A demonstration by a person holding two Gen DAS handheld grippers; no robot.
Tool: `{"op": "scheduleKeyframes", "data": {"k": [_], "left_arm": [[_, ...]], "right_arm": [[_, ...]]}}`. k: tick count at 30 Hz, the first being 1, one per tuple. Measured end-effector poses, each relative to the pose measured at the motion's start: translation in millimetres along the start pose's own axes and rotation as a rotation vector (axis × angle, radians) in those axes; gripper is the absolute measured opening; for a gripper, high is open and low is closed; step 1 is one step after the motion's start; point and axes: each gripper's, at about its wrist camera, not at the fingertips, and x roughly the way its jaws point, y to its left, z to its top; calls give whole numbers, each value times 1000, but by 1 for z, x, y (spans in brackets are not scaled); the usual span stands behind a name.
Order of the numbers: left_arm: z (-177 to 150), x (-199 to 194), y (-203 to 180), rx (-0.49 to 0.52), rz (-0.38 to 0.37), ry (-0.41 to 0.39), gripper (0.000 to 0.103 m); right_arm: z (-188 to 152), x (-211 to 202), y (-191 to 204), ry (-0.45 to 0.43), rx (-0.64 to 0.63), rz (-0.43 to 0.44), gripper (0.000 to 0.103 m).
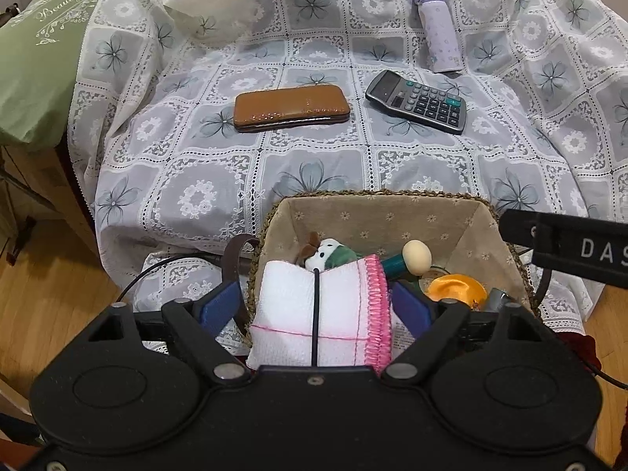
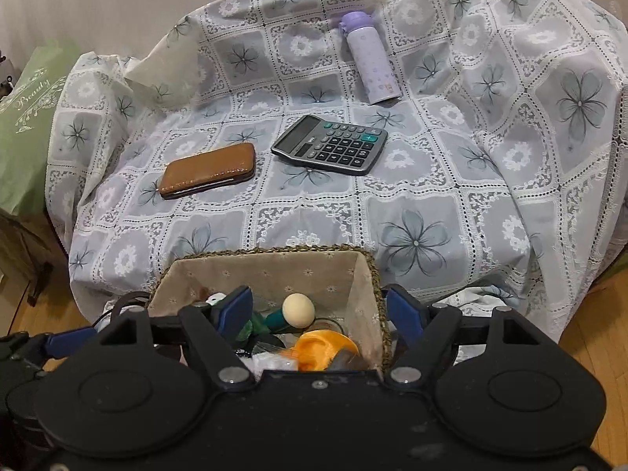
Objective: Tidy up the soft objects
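A fabric-lined woven basket [image 1: 376, 219] stands in front of the covered seat; it also shows in the right wrist view [image 2: 274, 271]. My left gripper [image 1: 314, 306] holds a folded white cloth with a pink edge [image 1: 333, 306] over the basket's near left rim; the blue pads [image 1: 219, 302] stand at its sides. Inside lie a small plush toy [image 1: 325, 253], a cream ball on a teal handle [image 1: 416, 257] and an orange object [image 1: 455, 288]. My right gripper [image 2: 318, 310] is open and empty over the basket's near right side.
On the floral lace cover [image 1: 314, 172] lie a brown case [image 1: 292, 106], a calculator [image 1: 418, 101] and a purple bottle [image 1: 437, 27]. A green bag [image 1: 39, 59] stands at the left. Wooden floor [image 1: 43, 294] surrounds the seat.
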Motion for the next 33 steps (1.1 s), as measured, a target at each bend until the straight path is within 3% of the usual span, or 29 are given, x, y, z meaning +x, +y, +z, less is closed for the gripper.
{"op": "scheduleKeyframes", "data": {"k": [19,33], "left_arm": [[3,-9,-4,8,3,-29,89],[2,-10,-3,4,10,-31,90]], "right_arm": [[-8,-5,-13,35,24,-67,81],[-11,-7,-13,53,4,-92,90]]}}
